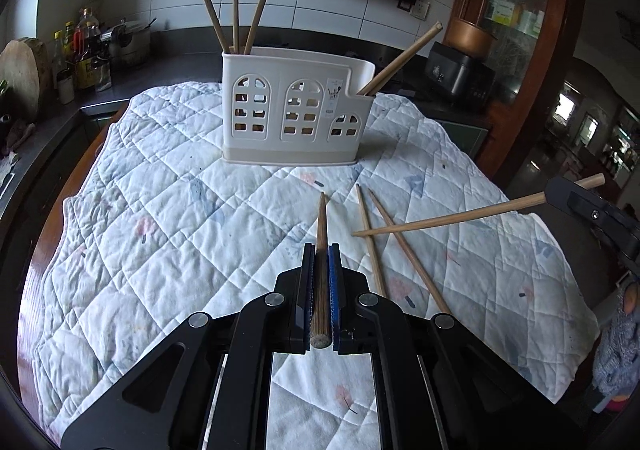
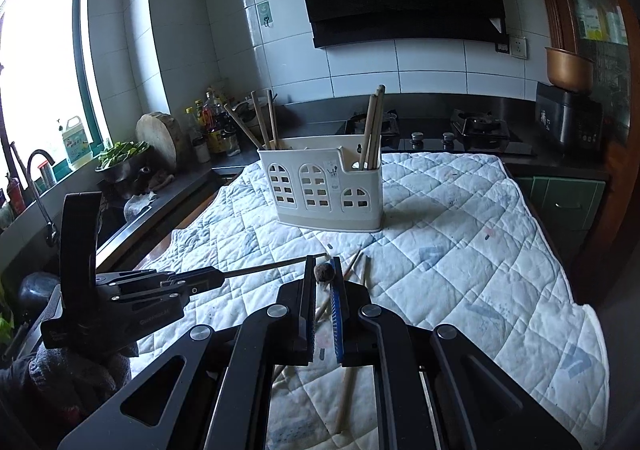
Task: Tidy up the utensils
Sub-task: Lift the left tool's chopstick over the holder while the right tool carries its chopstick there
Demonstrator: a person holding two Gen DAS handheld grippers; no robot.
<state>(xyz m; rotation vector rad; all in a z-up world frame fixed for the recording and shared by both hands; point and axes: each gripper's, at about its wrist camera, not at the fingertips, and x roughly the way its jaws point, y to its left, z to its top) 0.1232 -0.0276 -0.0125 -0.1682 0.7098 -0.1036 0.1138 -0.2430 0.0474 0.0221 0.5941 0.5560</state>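
The left gripper is closed on a dark chopstick whose long axis runs straight forward toward the white utensil holder. The right gripper clamps a pale chopstick, tip slanting down to the quilted cloth, across two loose chopsticks.

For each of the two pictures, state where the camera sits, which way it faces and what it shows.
Left wrist: on the left tool, facing the holder across the quilt; its chopstick is clamped, right tool at the edge.
Right wrist: on the right tool, facing the holder; left tool alongside.
Shared: holder, quilt, loose chopsticks.
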